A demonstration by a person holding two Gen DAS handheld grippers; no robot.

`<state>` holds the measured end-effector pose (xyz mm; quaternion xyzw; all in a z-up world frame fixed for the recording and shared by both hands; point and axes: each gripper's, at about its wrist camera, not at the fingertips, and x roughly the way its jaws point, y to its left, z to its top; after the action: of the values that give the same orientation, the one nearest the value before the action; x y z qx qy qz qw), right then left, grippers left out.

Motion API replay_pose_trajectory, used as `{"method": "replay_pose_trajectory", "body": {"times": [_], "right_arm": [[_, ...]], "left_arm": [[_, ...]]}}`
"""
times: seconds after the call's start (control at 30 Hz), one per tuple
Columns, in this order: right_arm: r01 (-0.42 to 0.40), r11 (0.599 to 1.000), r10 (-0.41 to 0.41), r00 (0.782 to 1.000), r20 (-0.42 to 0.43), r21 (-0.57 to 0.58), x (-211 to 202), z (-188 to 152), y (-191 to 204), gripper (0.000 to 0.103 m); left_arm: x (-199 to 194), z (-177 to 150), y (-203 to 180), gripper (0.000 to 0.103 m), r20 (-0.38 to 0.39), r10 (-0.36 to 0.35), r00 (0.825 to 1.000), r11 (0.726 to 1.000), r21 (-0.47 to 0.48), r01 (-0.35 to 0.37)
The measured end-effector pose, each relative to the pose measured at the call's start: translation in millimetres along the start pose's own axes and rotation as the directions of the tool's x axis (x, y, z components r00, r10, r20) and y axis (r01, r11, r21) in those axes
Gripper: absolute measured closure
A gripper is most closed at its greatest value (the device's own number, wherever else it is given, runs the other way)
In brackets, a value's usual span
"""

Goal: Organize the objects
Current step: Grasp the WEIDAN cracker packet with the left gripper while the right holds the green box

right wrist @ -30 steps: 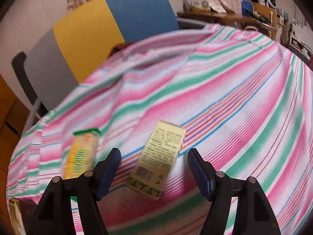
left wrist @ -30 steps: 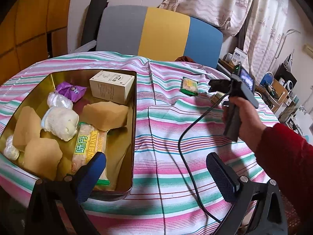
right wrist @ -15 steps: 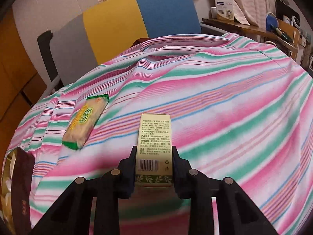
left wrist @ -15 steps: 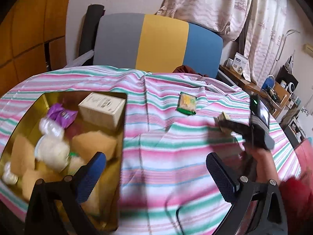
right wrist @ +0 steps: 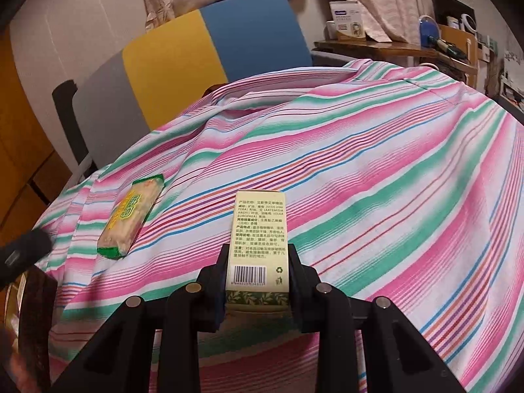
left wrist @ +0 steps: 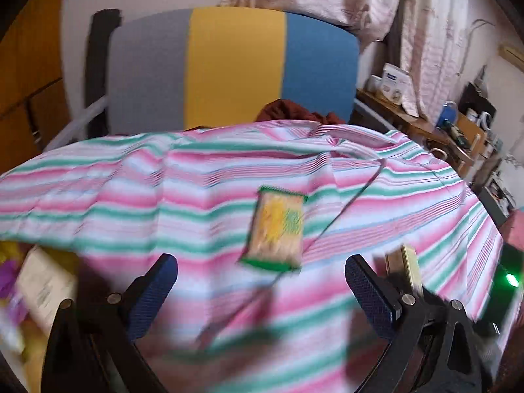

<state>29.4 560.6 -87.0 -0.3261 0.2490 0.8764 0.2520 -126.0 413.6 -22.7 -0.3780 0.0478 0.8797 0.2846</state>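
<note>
- The right tool (right wrist: 258,273) is clenched on a pale yellow carton (right wrist: 259,239), its black fingers (right wrist: 214,281) pressing both long sides near the barcode end; the printed face is turned up and the far end points toward the chair.
- The carton sits above the striped cloth (right wrist: 376,177) covering the desk; whether its underside touches the cloth cannot be told.
- A green-edged snack packet (right wrist: 131,217) lies flat on the cloth, left of the carton and apart from it.
- In the motion-blurred left wrist view, the left tool (left wrist: 260,281) is released, its blue pads (left wrist: 154,291) spread wide with nothing between them; the snack packet (left wrist: 276,229) lies on the cloth just beyond them.
- A tin (right wrist: 34,321) shows at the left edge of the right wrist view, its contents blurred.
- A grey, yellow and blue chair (left wrist: 234,68) stands behind the desk.
</note>
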Motion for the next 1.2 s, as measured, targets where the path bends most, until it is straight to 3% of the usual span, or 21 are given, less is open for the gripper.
{"method": "replay_pose_trajectory", "body": {"times": [0.27, 0.37, 0.53, 0.6, 0.7, 0.9, 1.0, 1.2], "right_arm": [[0.018, 1.000, -0.018, 0.999, 0.027, 0.006, -0.4, -2.2, -1.3, 0.073], [0.029, 1.000, -0.029, 0.999, 0.024, -0.003, 1.3, -2.1, 0.8, 0.073], [0.039, 0.999, -0.039, 0.999, 0.027, -0.010, 2.5, -2.5, 1.0, 0.073], [0.045, 0.999, -0.044, 0.999, 0.029, -0.015, 2.0, -2.9, 1.8, 0.073], [0.056, 0.998, -0.056, 0.998, 0.033, -0.018, 1.5, -3.4, 2.9, 0.073], [0.070, 0.997, -0.068, 0.996, 0.055, -0.027, -2.4, -3.7, 5.2, 0.073], [0.085, 0.995, -0.080, 0.994, 0.080, -0.058, -6.5, -4.6, 11.7, 0.073], [0.105, 0.984, -0.084, 0.986, 0.144, -0.145, -17.6, -7.2, 30.6, 0.073]], "left_arm": [[72.5, 13.6, -1.0, 0.001, -0.082, 0.044, 0.996, 0.999, -0.028, -0.046], [83.7, 9.6, -4.8, 0.010, -0.092, 0.040, 0.995, 0.999, -0.002, -0.040], [89.5, 4.3, -12.3, 0.037, -0.097, 0.078, 0.992, 0.996, 0.041, -0.074], [85.9, 3.7, -9.4, 0.052, -0.075, 0.076, 0.994, 0.997, 0.029, -0.074], [80.7, 1.3, 0.2, 0.053, -0.060, 0.058, 0.997, 0.998, 0.000, -0.058], [50.8, -19.6, 22.1, 0.053, -0.005, 0.110, 0.994, 0.993, -0.053, -0.110], [29.0, -35.1, 26.9, 0.053, 0.036, 0.155, 0.987, 0.988, -0.035, -0.153], [-19.0, -63.0, 24.7, 0.053, 0.133, 0.143, 0.981, 0.990, -0.034, -0.140]]}}
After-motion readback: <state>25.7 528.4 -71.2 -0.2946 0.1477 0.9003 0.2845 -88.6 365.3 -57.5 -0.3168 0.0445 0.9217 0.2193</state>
